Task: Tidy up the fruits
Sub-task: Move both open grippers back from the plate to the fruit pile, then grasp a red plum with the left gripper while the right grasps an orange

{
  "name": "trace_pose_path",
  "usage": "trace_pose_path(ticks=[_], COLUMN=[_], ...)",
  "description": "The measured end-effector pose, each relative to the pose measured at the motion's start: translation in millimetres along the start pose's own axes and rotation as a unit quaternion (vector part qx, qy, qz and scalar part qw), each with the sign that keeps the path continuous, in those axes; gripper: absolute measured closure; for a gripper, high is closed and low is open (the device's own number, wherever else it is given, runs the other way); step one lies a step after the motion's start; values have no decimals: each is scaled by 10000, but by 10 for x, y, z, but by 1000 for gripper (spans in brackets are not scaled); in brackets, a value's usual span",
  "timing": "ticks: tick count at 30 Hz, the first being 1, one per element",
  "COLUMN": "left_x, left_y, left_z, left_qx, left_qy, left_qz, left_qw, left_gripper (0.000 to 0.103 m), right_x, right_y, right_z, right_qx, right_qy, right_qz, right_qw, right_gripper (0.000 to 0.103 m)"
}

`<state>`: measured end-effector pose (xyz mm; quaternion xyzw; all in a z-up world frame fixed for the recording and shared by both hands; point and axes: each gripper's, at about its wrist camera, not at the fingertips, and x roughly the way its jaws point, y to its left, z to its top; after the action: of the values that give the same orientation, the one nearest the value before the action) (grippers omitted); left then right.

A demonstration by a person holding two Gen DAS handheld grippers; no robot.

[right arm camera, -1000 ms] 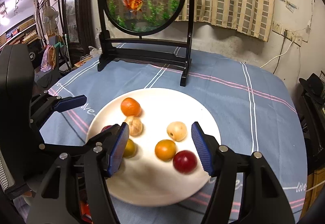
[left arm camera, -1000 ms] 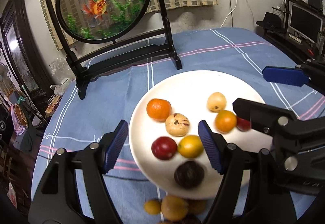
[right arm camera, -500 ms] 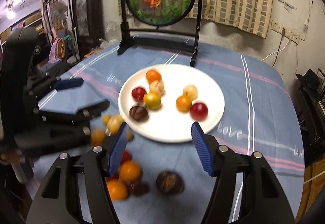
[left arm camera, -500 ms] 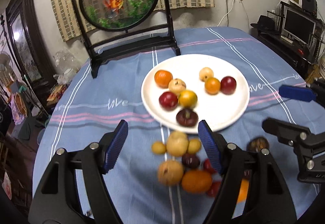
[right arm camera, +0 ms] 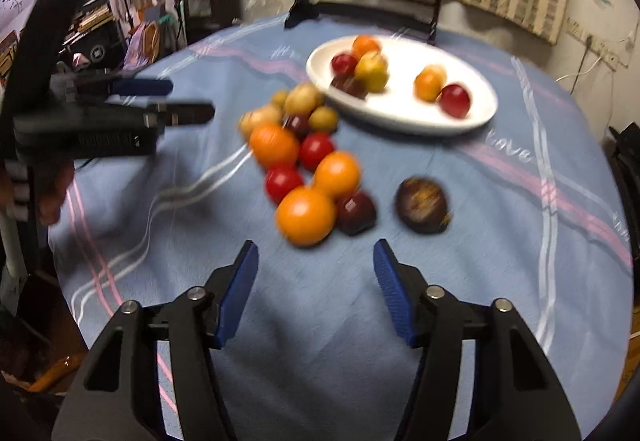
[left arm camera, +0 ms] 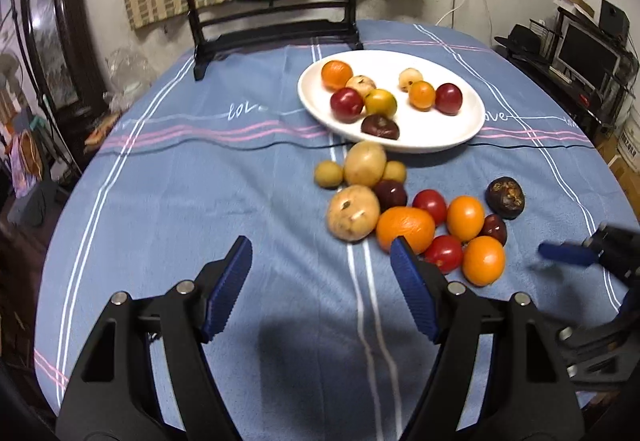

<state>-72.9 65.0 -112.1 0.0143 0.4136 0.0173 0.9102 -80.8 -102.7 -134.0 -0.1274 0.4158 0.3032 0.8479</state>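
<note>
**Both grippers empty above the loose fruit**

The left gripper [left arm camera: 320,293] hangs over bare blue tablecloth [left arm camera: 200,201], jaws wide apart and holding nothing. Just right of it lies the loose fruit pile [left arm camera: 416,213] — oranges, red and yellow pieces touching — with the white plate [left arm camera: 440,129] of fruit behind it. A dark brown fruit [right arm camera: 421,204] sits slightly apart. The right gripper [right arm camera: 314,289] — jaws apart, empty — faces the pile.

Colours I see on the table
Blue tablecloth [left arm camera: 240,181] striped white and pink; white plate [left arm camera: 452,133]; orange, red, yellow fruits [left arm camera: 404,209].
</note>
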Motion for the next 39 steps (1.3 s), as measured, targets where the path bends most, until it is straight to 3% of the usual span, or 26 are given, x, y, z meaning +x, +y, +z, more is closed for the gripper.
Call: trace_pose_path(ticks=[8,10,14,21,27,34,37,39], left_x=[41,55,64,61,215,489,480,446], left_y=[126,128,65,-480,-832,-953,-979,-972], left_z=[-14,-13,-27,-162,-197,-101,-108,-135], left_qx=[-115,-113,-37,395,407,136,266,358], left_qy=[57,85,122,220,308,478,398,372], left_qz=[-53,-68,-178,-538,-353,-162,-160,-267], left_qw=[9999,9999,9998,9975,9981,9986,9987,9983], left_gripper=[28,27,27,27,31,47,73,73], right_x=[345,372,292,11,-98,-91,-98,-113], right_y=[83,43,26,-280,-516,-610,-624,-623], right_z=[111,159,135,-113,-283,-319,-305,-312], right_qx=[159,193,-22,157,362,470,488,485], right_qy=[126,60,-52,-108,-106,-139,-182,-201], right_qz=[104,127,97,74,34,211,255,261], right_qw=[9997,9997,9999,9998,9993,9986,9983,9983], right_gripper=[54,65,65,65,65,65,65,65])
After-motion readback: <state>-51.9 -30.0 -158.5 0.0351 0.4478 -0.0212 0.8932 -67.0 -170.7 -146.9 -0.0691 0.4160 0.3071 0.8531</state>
